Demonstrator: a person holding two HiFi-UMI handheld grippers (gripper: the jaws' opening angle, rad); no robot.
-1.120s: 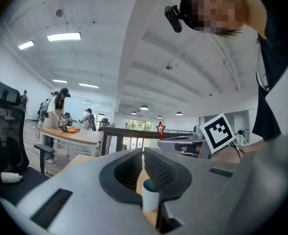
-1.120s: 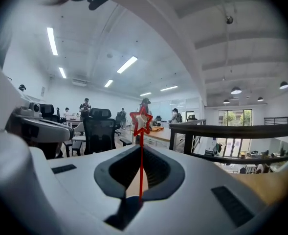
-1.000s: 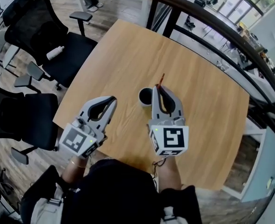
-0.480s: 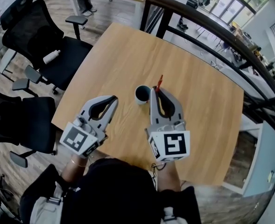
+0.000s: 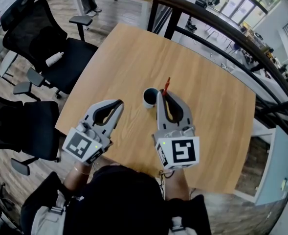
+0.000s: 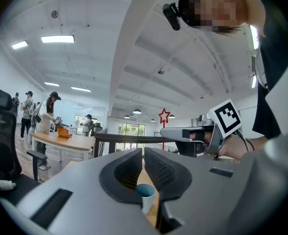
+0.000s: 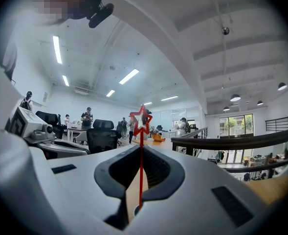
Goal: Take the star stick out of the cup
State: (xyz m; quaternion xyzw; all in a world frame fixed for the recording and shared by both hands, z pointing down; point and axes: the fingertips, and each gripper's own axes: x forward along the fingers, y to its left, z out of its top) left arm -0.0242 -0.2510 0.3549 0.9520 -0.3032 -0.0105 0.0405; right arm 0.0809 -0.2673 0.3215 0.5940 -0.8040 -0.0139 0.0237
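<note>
The right hand-held gripper is closed on the star stick. In the right gripper view its jaws pinch the thin red stick low on its shaft. The stick stands upright, with the red-outlined star at its top, above the jaw tips. The cup, white outside and blue inside, stands near the middle of the wooden worktop, a little towards the edge where the person stands. It is just beside the left of the right gripper's tips. In the head view the jaws hide the stick's lower end, so whether it is clear of the rim cannot be told.

The left hand-held gripper is closed on nothing. Its jaw tips meet, and the cup shows beyond them through the narrow slit lower down. It is over the worktop's near edge, near the cup but apart from it.

Each gripper's cube bears black-and-white square markers; they carry no letters.
</note>
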